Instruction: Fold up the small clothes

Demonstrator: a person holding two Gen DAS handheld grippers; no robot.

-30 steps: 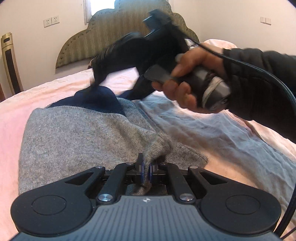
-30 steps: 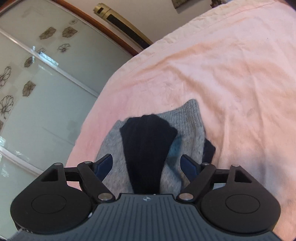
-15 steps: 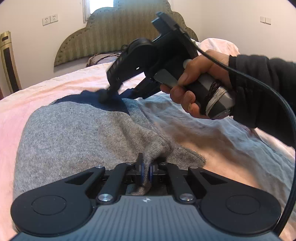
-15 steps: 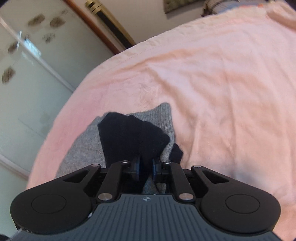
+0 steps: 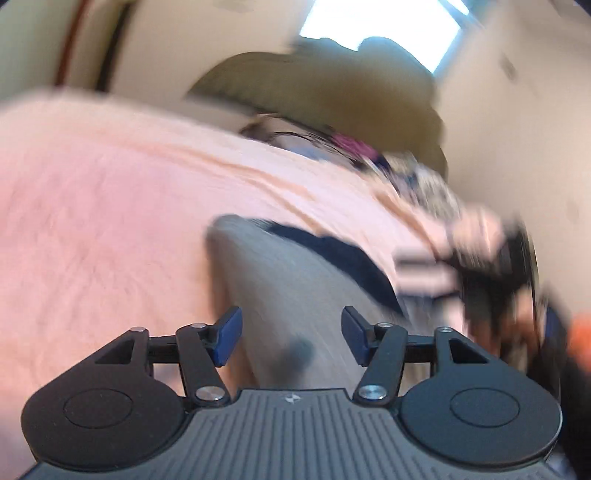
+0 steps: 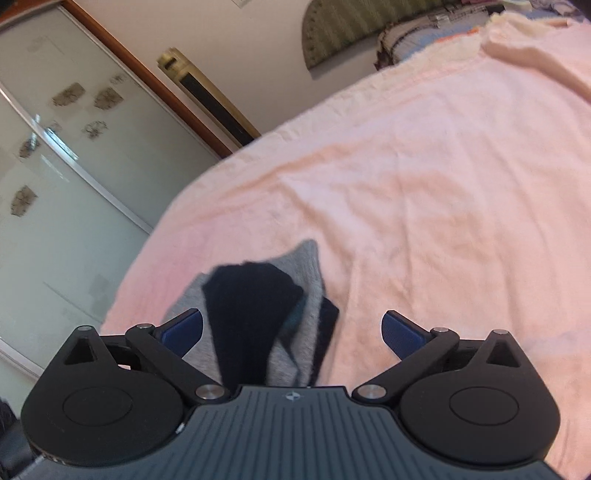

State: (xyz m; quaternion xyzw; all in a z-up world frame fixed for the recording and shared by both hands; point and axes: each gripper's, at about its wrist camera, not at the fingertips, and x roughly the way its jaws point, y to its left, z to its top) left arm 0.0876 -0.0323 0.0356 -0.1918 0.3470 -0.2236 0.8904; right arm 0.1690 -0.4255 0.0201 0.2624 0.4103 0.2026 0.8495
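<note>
A pink sheet (image 6: 424, 192) covers the bed. An olive padded headboard (image 6: 354, 26) stands against the wall. Frosted sliding doors (image 6: 55, 166) with flower motifs adjoin a gold-and-black upright unit (image 6: 207, 99). The left wrist view is motion-blurred.

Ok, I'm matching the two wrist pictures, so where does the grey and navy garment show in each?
Left wrist: the grey and navy garment runs, blurred, from centre down between the open left hand-held gripper.
Right wrist: it lies low, left of centre, partly between the fingers of the open right hand-held gripper.
Shared landmark: the pink bedsheet beneath it.
</note>
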